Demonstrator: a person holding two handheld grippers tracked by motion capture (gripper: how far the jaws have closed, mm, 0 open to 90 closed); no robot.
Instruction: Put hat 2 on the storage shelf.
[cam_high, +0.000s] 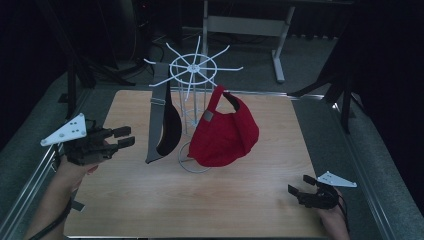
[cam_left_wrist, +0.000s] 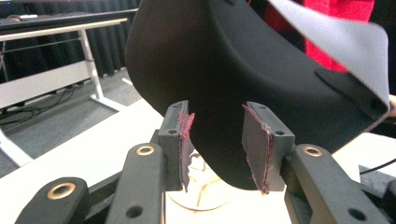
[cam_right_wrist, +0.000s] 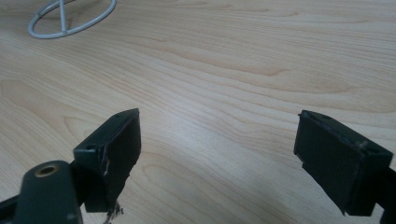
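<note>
Looking down from the high view, we see a white wire rack (cam_high: 192, 85) standing at the upper middle of the wooden table (cam_high: 150, 200), with a black visor cap (cam_high: 167, 127) hanging on its left side and a red cap (cam_high: 225, 135) on its right. Our left gripper (cam_high: 125, 137) sits at the left middle of the frame, pointing toward the black visor cap but apart from it, with bare table between. In the left gripper view, the black visor cap (cam_left_wrist: 224, 84) looms in the upper middle, its rounded brim dipping down behind the two pads (cam_left_wrist: 261, 149). The jaws stand partly apart with nothing pinched between them, as far as we can tell. Our right gripper (cam_high: 300, 187) rests at the lower right of the high view, near the table's edge, and its own camera shows its jaws spread wide over plain wood, with the rack's ring base (cam_right_wrist: 70, 18) at the upper left.

We judge the step in hand to be the approach to the black visor cap. The next move calls for us to bring the left jaws forward so the brim's edge passes between the pads, then close. The brim is stiff and curved, so we would take it squarely to keep it from slipping or swinging on its hook.
</note>
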